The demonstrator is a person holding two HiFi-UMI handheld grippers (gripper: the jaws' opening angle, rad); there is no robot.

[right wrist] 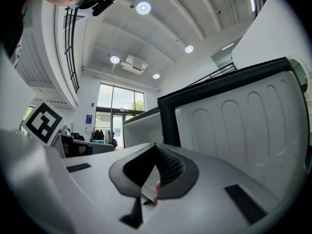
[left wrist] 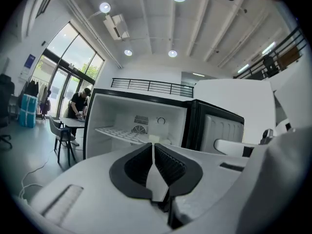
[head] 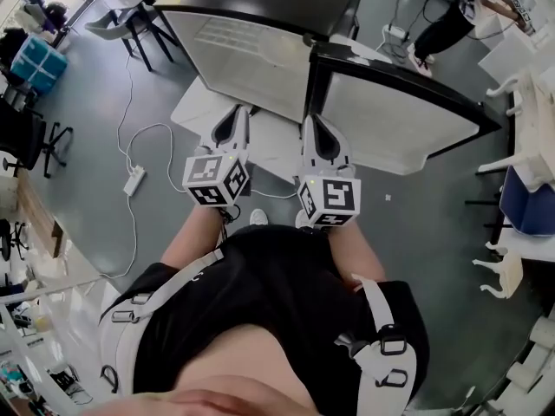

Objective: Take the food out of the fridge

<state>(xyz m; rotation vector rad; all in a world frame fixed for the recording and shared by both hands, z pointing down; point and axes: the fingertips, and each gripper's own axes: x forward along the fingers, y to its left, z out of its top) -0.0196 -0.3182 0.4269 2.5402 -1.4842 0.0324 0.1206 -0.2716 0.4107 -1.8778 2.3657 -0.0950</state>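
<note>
Jaws closed on nothing, the left gripper (head: 232, 118) and right gripper (head: 316, 126) faced the open fridge (head: 251, 46) side by side, its door (head: 390, 115) edge just ahead of the right one.

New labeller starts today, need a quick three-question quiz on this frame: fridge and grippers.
1. True or false: the fridge door is shut.
2. The left gripper jaws are: A) wide apart, B) together, C) clamped on a bottle.
3. Fill in: the fridge's shelf shows in the ____ gripper view.
Key: 1 false; 2 B; 3 left.
</note>
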